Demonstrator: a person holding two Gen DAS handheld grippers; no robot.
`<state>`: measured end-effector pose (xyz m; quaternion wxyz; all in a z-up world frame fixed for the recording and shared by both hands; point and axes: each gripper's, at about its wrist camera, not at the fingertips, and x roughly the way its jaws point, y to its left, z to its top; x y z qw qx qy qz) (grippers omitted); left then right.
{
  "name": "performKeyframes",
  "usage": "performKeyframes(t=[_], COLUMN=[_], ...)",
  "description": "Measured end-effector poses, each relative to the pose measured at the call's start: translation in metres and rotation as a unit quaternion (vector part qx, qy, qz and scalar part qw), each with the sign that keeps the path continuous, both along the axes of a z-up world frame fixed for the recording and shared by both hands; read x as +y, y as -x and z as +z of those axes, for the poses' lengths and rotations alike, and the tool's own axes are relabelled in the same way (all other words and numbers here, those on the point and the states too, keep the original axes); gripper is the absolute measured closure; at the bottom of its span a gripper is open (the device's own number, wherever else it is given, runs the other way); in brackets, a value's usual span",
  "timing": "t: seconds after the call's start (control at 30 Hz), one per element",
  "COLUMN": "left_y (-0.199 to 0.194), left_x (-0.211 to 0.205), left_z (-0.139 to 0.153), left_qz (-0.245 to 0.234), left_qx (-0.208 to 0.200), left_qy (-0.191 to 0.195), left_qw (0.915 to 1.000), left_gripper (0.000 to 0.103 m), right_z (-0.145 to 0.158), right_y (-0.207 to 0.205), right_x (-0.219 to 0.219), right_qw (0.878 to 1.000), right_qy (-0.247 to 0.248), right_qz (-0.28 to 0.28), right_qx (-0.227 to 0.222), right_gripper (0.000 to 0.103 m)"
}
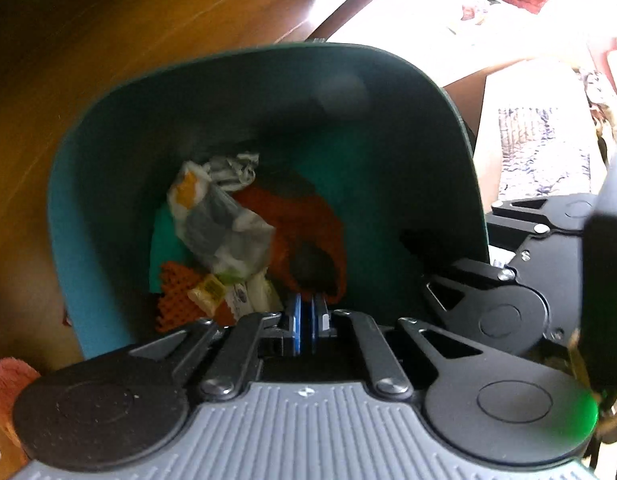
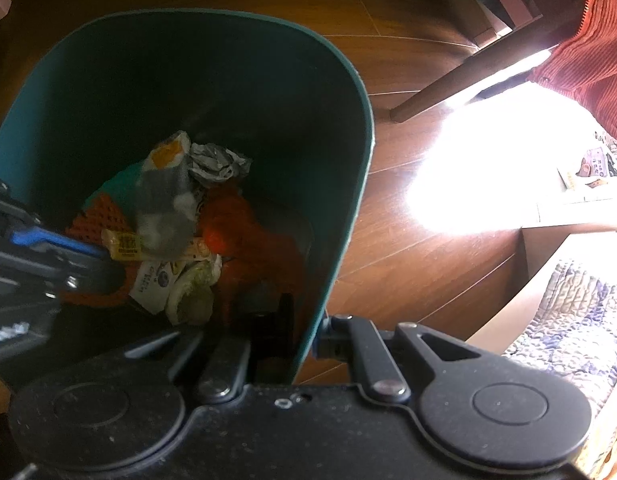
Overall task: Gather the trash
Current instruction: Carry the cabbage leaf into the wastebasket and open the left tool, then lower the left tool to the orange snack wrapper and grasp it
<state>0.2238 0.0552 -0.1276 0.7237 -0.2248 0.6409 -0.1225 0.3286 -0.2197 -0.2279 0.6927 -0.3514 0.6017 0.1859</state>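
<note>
The right gripper (image 2: 304, 344) is seen clamped astride the near wall of the tall teal plastic bin (image 2: 340, 216) on the wooden floor (image 2: 408, 260). The left gripper (image 1: 307, 320), fingers pressed together and empty, is poised directly above the crumpled wrappers (image 1: 224, 236) lying at the bin's bottom.

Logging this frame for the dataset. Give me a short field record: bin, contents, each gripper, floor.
bin: teal bin, upright on floor, open top
contents: grey-white sock-like cloth, crumpled grey paper, orange mesh, yellow wrapper, orange-red fabric
left gripper: fingers together above the trash, nothing visible between them
right gripper: straddles bin wall, one finger inside, one outside
floor: brown wood floor, sun glare on it
</note>
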Motion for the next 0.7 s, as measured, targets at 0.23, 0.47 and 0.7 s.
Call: performKeyframes(t=[0.23,0.47,0.7], left_y=[0.01,0.016,0.021], left_x=[0.031,0.072,0.113], left_z=[0.016,0.036,0.023], left_qz=[-0.002,0.029,0.077], left_qx=[-0.028,-0.06,-0.059], left_qy=[-0.018,-0.055,-0.098], left_qw=[0.9994,0.9963,0.9904], left_gripper=[0.097,0.077,0.036], right_z=[-0.009,-0.014,-0.017], right_y=[-0.016,-0.023,-0.03], right_x=[-0.015,-0.024,-0.035], right_qw=[1.0,0.999,0.997], right_qy=[-0.009,-0.017,-0.036], right_qz=[-0.019,-0.036,-0.052], right_qx=[0.007,0.014,0.032], right_gripper=[0.096,0.096,0.096])
